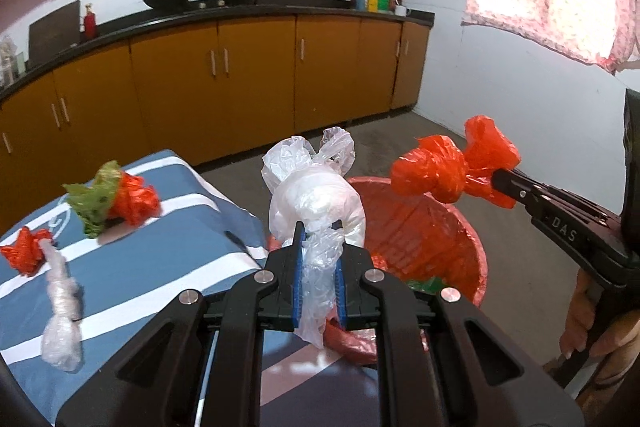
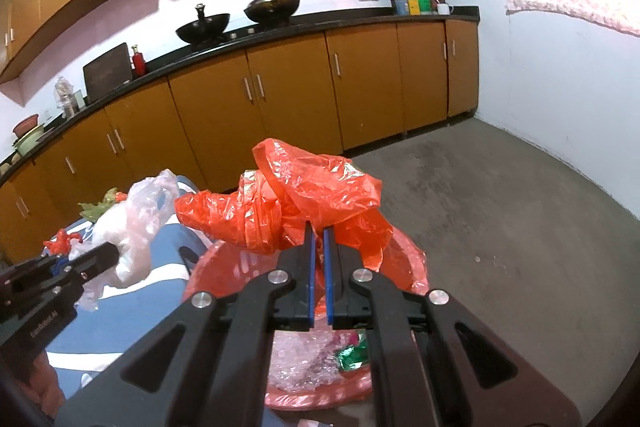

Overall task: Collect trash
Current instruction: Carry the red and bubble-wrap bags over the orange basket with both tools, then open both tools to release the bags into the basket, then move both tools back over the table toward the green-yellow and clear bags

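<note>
My left gripper (image 1: 319,233) is shut on a knotted clear plastic bag (image 1: 316,195) and holds it in the air at the table's edge, beside the bin. My right gripper (image 2: 319,227) is shut on a crumpled red plastic bag (image 2: 296,203) and holds it above the red-lined trash bin (image 2: 394,277). The right gripper with its red bag (image 1: 448,167) shows in the left wrist view over the bin (image 1: 460,227). The left gripper (image 2: 114,251) with the clear bag (image 2: 132,227) shows in the right wrist view. Plastic and green scraps lie inside the bin.
On the blue-and-white striped cloth (image 1: 168,247) lie a green-and-red bag wad (image 1: 116,201), a small red wad (image 1: 26,253) and a twisted clear bag (image 1: 62,311). Orange cabinets (image 1: 256,75) with a black counter stand behind. Bare concrete floor (image 2: 500,211) lies to the right.
</note>
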A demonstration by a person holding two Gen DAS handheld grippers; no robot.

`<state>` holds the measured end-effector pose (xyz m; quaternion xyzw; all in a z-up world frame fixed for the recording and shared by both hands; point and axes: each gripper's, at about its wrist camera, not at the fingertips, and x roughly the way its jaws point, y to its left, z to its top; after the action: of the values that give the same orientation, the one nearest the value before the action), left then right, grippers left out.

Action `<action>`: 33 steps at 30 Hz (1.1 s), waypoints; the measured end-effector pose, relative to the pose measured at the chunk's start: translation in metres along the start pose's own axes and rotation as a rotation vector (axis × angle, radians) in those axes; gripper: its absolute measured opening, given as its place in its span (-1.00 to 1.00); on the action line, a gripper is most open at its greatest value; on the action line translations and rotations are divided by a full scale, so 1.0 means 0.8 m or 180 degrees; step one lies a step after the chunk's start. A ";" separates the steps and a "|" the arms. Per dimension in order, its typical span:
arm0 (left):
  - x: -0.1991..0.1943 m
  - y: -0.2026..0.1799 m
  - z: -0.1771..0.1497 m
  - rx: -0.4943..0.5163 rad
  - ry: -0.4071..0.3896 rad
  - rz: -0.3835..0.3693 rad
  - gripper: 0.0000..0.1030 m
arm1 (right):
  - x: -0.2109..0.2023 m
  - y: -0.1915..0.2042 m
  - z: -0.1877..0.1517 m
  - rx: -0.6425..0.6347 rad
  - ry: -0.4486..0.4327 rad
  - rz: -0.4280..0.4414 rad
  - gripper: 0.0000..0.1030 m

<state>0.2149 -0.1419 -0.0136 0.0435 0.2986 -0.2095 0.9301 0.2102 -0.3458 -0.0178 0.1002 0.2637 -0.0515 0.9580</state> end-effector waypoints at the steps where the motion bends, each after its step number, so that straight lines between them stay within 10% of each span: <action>1: 0.006 -0.003 0.000 0.0010 0.0018 -0.0020 -0.75 | 0.005 -0.002 -0.001 0.0012 0.0015 -0.0012 -0.90; 15: 0.059 -0.017 0.004 0.0096 0.0134 -0.0230 -0.73 | 0.045 -0.016 -0.004 0.0154 0.0076 -0.0063 -0.83; 22: 0.066 -0.012 0.000 0.0032 0.0162 -0.0278 -0.34 | 0.045 -0.024 -0.012 0.0208 0.0076 -0.0016 -0.52; 33: 0.017 0.051 -0.007 -0.0142 -0.0102 0.0147 -0.29 | 0.038 0.003 -0.007 0.0108 0.0033 0.0037 -0.37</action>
<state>0.2388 -0.1088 -0.0280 0.0263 0.2872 -0.1819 0.9401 0.2339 -0.3435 -0.0376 0.1182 0.2671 -0.0498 0.9551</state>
